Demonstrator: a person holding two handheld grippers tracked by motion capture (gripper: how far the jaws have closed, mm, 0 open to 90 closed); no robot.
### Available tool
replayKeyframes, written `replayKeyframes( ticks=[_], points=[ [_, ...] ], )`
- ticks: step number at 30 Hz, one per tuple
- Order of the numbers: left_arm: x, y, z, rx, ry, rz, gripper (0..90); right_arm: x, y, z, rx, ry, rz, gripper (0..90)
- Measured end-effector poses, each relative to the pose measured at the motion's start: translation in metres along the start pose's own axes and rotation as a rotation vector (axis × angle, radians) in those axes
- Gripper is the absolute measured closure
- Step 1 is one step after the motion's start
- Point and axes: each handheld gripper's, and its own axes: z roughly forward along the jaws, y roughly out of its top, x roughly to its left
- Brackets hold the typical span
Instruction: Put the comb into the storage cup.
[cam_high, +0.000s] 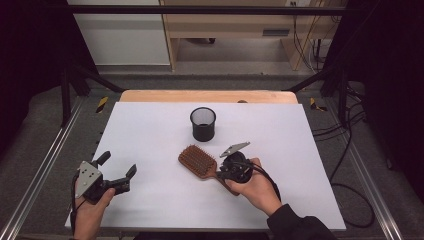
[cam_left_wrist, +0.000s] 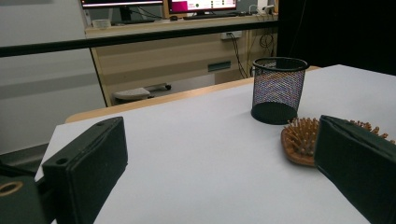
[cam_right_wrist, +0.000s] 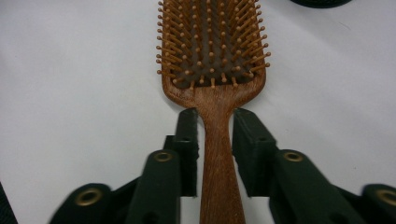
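While the right hand-held gripper (cam_right_wrist: 212, 140) straddles the hairbrush (cam_right_wrist: 213, 70) handle, jaws parted, pads barely clear | brush flat on the desk (cam_high: 150, 130), bristles up, near the mesh cup (cam_high: 203, 123) | left hand-held gripper (cam_high: 116, 172) released | judgement: centre on handle, clamp squarely before lifting.

Lab or recording bay: white table (cam_high: 150, 200) inside black metal frame (cam_high: 200, 10), dark curtains (cam_high: 30, 60), loose cables (cam_high: 350, 150) on floor, monitors (cam_left_wrist: 201, 4) on wooden bench (cam_left_wrist: 177, 51) behind.
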Motion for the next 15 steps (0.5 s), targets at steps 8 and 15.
replayKeyframes(
  ticks=[8, 15],
  points=[
    [0.001, 0.0, 0.0, 0.001, 0.003, 0.007, 3.2, 0.007, 0.002, 0.011, 0.001, -0.035, -0.002, 32.1],
    [0.0, 0.0, 0.0, 0.003, -0.001, 0.01, 3.1, 0.011, 0.003, 0.017, 0.006, -0.058, 0.007, 18.2]
  ],
)
